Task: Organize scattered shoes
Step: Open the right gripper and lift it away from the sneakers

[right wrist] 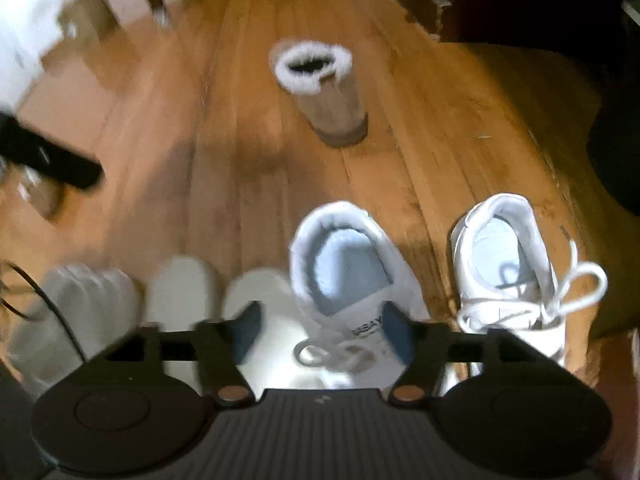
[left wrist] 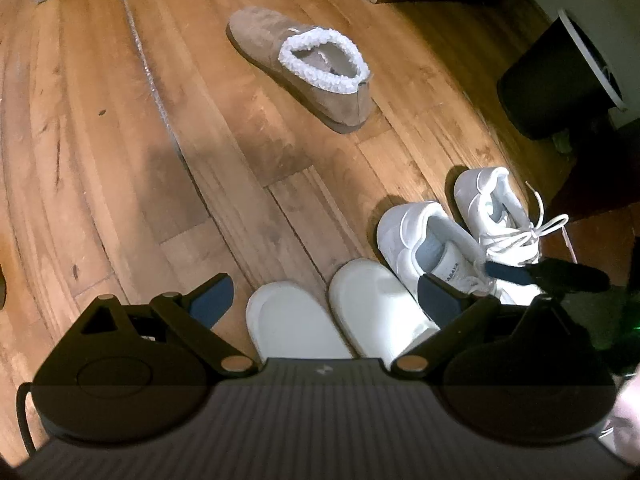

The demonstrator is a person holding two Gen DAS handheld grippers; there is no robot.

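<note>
While both grippers' fingers gape empty, tan slipper alone on bare floorboards, sneakers seemingly rowed.

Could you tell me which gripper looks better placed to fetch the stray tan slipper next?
Probably left: the left gripper is open and holds nothing, while the right gripper straddles a white leather sneaker. The tan fleece-lined slipper lies alone ahead.

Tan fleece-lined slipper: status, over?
Left gripper open, empty. Right gripper open around white sneaker. Tan fleece-lined slipper alone on wooden floor, path unobstructed.
</note>
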